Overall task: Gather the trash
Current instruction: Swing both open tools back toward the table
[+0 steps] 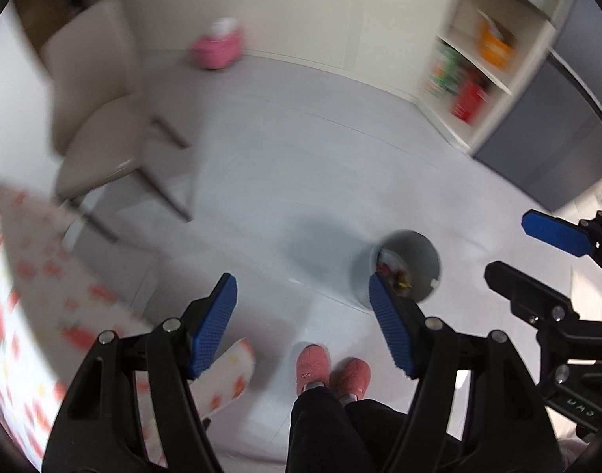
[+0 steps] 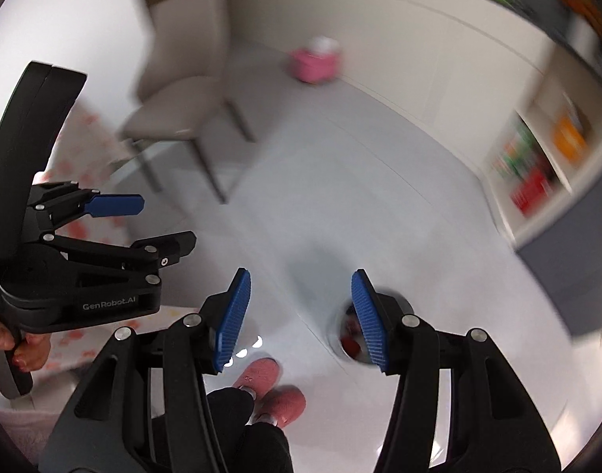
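Two empty grippers, left gripper (image 1: 302, 307) and right gripper (image 2: 301, 303), above one bin (image 1: 405, 272).

A bin (image 1: 403, 272) stands on the floor (image 1: 301, 165) with trash (image 1: 393, 272) in it; a chair (image 1: 103, 118) far left, shelves (image 1: 478, 59) far right, a tub (image 1: 218, 47) by the wall.
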Motion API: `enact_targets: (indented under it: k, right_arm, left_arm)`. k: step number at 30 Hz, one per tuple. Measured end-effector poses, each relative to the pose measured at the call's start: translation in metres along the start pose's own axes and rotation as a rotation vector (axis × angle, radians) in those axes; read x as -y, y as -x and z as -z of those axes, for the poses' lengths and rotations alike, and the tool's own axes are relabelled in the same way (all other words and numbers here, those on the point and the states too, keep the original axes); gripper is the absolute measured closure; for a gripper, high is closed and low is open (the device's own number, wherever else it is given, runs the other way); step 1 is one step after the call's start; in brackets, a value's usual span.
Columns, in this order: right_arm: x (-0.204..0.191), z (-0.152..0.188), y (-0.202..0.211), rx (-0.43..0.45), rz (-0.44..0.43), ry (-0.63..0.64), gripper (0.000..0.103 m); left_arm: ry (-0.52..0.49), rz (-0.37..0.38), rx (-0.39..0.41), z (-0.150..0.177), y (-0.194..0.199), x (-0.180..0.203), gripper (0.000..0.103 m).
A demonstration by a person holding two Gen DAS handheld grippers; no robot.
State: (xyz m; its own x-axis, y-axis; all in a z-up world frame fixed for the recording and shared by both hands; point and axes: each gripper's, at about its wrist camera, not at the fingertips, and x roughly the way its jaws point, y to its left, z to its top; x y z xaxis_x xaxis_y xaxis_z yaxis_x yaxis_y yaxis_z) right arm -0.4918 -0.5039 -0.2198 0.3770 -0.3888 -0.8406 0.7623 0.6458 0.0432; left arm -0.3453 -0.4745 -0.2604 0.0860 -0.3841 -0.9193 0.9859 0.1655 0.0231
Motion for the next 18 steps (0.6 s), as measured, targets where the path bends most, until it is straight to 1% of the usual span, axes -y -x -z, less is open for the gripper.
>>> enact_targets:
  k: [2, 4, 7, 8, 9, 11, 12, 14, 16, 18]
  right_arm:
    - [-0.039, -0.013, -0.001, 0.012, -0.042, 0.111, 0.049]
    - [-0.078, -0.024, -0.004, 0.022, -0.069, 0.204, 0.049]
    - [-0.137, -0.040, -0.005, 0.044, -0.113, 0.311, 0.049]
    - [-0.154, -0.044, -0.005, 0.049, -0.127, 0.335, 0.049]
    - [-0.179, -0.050, -0.004, 0.058, -0.151, 0.366, 0.049]
    - [-0.218, -0.055, -0.001, 0.077, -0.178, 0.409, 0.049]
    - [-0.247, -0.057, 0.003, 0.094, -0.194, 0.438, 0.049]
    - [-0.293, -0.062, 0.009, 0.132, -0.220, 0.489, 0.039]
    - [-0.335, -0.067, 0.012, 0.169, -0.228, 0.526, 0.038]
    - [-0.379, -0.074, 0.016, 0.171, -0.257, 0.552, 0.038]
  left_arm:
    - [0.084, -0.051, 0.017, 0.017, 0.020, -0.033, 0.030]
    - [0.186, -0.104, 0.033, 0.035, 0.043, -0.068, 0.030]
    - [0.347, -0.171, 0.059, 0.069, 0.076, -0.122, 0.030]
    - [0.394, -0.194, 0.064, 0.080, 0.086, -0.139, 0.030]
    - [0.448, -0.218, 0.069, 0.094, 0.098, -0.159, 0.030]
    - [0.530, -0.256, 0.077, 0.118, 0.117, -0.189, 0.030]
    - [0.574, -0.275, 0.082, 0.132, 0.128, -0.207, 0.030]
    - [0.648, -0.304, 0.090, 0.156, 0.147, -0.238, 0.030]
    - [0.717, -0.337, 0.103, 0.183, 0.169, -0.273, 0.030]
    - [0.770, -0.374, 0.117, 0.208, 0.186, -0.306, 0.030]
